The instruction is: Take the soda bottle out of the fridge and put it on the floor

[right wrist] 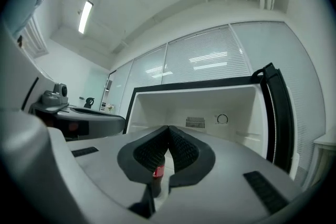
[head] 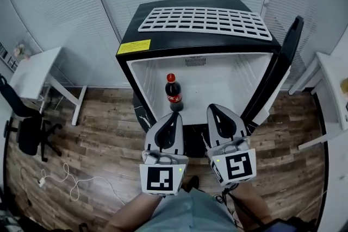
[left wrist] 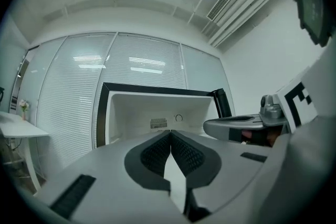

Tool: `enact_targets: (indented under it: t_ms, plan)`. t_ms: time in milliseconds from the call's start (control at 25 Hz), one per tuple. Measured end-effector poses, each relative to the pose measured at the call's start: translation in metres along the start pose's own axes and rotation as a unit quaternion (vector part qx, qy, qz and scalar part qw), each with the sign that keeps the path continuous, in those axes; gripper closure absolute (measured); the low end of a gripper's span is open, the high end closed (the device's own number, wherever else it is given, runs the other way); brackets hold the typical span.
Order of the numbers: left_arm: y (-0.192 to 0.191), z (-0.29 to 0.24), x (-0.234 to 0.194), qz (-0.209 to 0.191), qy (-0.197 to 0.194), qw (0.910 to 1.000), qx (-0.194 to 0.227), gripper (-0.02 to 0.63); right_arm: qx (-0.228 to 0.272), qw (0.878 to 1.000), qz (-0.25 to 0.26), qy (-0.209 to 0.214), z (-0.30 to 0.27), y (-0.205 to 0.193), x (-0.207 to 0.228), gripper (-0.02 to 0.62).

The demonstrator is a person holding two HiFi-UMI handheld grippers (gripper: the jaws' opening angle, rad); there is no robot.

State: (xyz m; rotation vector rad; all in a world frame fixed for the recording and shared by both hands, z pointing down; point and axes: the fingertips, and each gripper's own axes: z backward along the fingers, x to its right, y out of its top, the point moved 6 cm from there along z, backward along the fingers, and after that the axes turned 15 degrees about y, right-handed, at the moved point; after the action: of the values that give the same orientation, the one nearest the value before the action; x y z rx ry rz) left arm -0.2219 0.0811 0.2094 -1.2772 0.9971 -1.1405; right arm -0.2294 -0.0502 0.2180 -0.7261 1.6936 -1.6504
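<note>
Bottle handling first: the soda bottle (head: 173,89) stands upright inside the open fridge (head: 163,41), toward the left of its white compartment, red cap up. I judge it to be a small plastic bottle, dark with drink. That would make it fairly heavy for its size and stiff while sealed. It is also smooth, round and perhaps damp from the cold, so apt to slip or twist. I would take it across the body at the red label, not at the thin neck.

Both tools must open for that. The left gripper (head: 175,115) has its pads pressed together on nothing, and the right gripper (head: 211,108) is likewise closed and empty.

In the head view the left gripper's tip covers the bottle's foot, so I cannot tell what it stands on. The right gripper view shows only a sliver of label through the notch below its pads, and the left gripper view shows no bottle at all. How full it is I cannot tell.
</note>
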Motion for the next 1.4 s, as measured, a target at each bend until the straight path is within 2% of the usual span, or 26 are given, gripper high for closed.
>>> enact_targets:
  t_ms: [200, 520, 920, 1240, 1400]
  plan:
    - [0.0, -0.001, -0.007, 0.007, 0.021, 0.9998, 0.001, 0.589, -0.006, 1.0, 0.007, 0.029, -0.013, 0.0, -0.003, 0.581]
    - [-0.015, -0.008, -0.024, 0.019, 0.037, 0.9991, -0.01, 0.589, -0.019, 0.998, 0.005, 0.052, -0.042, -0.013, -0.005, 0.581]
    - [-0.031, -0.033, -0.033, 0.004, 0.024, 0.9994, -0.025, 0.589, -0.046, 0.996, 0.0, 0.082, -0.095, -0.034, 0.005, 0.578]
    - [-0.047, -0.055, -0.046, 0.013, 0.03, 0.998, -0.054, 0.589, -0.054, 0.991, -0.018, 0.123, -0.135, -0.05, 0.019, 0.421]
    - [-0.057, -0.064, -0.048, 0.01, 0.029, 0.9971, -0.069, 0.589, -0.065, 0.987, -0.018, 0.143, -0.156, -0.059, 0.026, 0.377]
